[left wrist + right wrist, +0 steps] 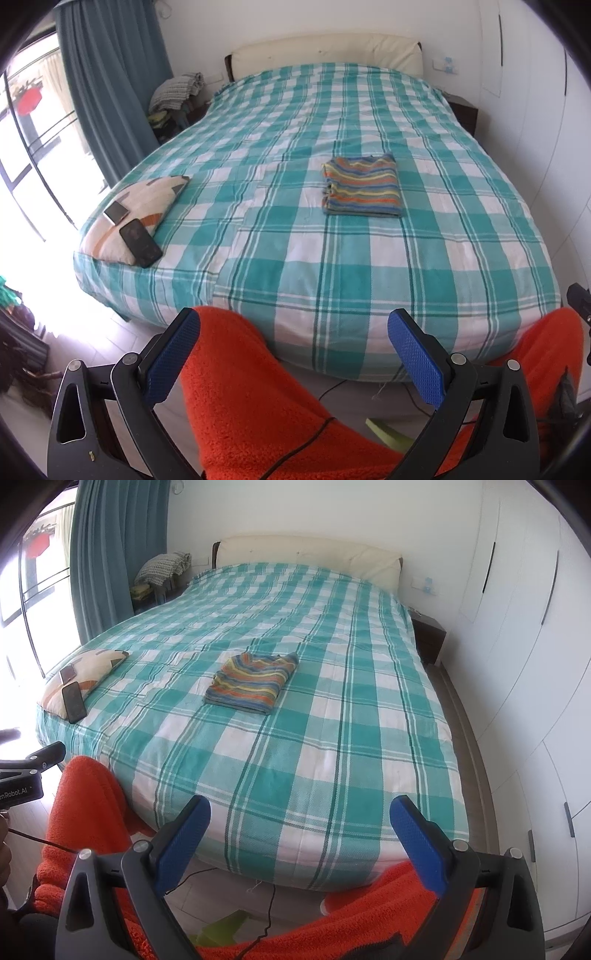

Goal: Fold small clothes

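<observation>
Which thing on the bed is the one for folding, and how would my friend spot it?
Find the big bed with the teal and white checked cover. Near its middle lies a small folded cloth, alone and flat. It has thin orange, yellow and blue stripes, unlike the pillow at the left corner, which carries two phones.

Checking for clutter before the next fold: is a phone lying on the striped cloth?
No, the striped cloth has nothing on it; both phones rest on the pillow.

Bright daylight from window at left, blown-out glare, strong fisheye distortion, sharp centre
</observation>
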Motion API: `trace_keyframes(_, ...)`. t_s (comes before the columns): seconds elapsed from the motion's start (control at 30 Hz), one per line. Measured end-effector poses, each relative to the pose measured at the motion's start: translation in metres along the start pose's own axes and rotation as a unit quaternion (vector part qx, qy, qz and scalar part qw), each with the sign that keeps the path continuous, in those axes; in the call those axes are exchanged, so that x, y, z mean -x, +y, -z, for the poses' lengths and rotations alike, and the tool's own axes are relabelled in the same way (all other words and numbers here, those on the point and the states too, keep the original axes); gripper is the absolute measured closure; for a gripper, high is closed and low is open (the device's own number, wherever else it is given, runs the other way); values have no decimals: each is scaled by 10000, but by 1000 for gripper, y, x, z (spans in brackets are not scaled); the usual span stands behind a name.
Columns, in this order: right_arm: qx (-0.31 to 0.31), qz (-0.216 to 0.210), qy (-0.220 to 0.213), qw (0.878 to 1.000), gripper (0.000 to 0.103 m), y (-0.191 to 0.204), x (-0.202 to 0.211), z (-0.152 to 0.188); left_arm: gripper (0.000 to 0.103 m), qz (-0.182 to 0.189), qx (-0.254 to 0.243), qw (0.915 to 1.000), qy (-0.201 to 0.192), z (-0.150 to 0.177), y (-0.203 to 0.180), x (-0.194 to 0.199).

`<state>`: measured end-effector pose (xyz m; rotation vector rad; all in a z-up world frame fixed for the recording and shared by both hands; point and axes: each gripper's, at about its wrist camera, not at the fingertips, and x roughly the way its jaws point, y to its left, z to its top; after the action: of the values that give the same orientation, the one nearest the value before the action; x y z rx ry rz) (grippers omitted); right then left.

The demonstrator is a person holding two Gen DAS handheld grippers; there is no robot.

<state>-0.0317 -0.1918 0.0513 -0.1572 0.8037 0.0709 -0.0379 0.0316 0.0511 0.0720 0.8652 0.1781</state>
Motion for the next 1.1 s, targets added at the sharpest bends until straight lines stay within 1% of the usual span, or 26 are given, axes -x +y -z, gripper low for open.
trace_keyframes(0.2,57,30,-81,9999,6,2,7,-2,1,40,-68,10000,-46,1,-4,5)
trace_keyframes(0.47,31,55,-93,9999,6,-2,7,-3,1,70,-70,10000,-8,-1,-5,4)
trace_keyframes(0.93,-9,36,-246,9997,6,-6,14,-10,1,108,-126,9998,-105,-9,-9,10)
trace_keyframes(1.1,-33,-8,-225,9997,6,-8,16,-11,1,135,-134,9997,-173,-12,-8,16)
